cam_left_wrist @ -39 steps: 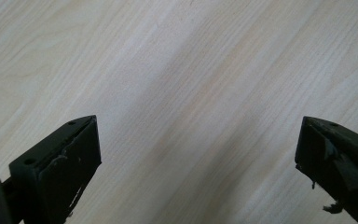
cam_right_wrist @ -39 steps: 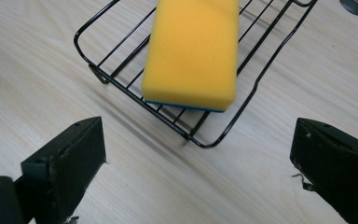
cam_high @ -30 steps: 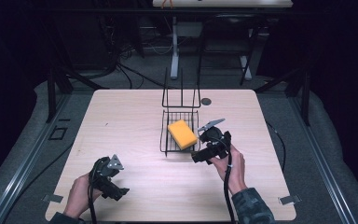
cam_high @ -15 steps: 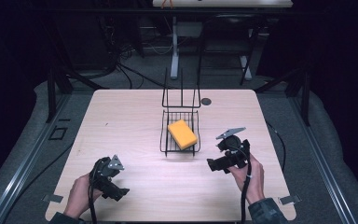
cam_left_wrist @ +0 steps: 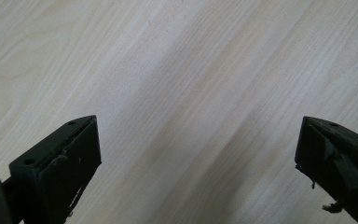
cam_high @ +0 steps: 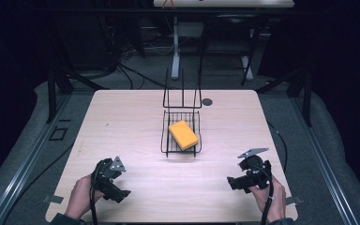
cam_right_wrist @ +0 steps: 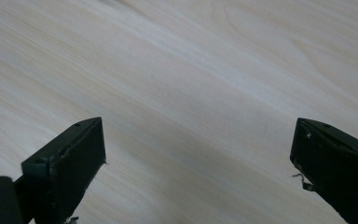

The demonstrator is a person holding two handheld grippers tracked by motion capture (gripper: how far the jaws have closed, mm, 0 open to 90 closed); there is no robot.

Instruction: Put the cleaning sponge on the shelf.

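Nearest the person, the left claw [cam_high: 122, 193] rests low over the front left of the tabletop [cam_high: 122, 122], its jaws spread wide with bare wood between them. The right claw [cam_high: 233, 183] sits at the front right, also wide and holding nothing. Farther in, well apart from both, a black wire basket [cam_high: 165, 140] stands at the middle of the tabletop with its tall wire back rising on the far side. In it lies a yellow-orange sponge [cam_high: 183, 134], flat, its long axis running diagonally from far left to near right. A small dark disc [cam_high: 207, 101] lies just beyond the basket to the right. Open tabletop separates the claws from the basket.
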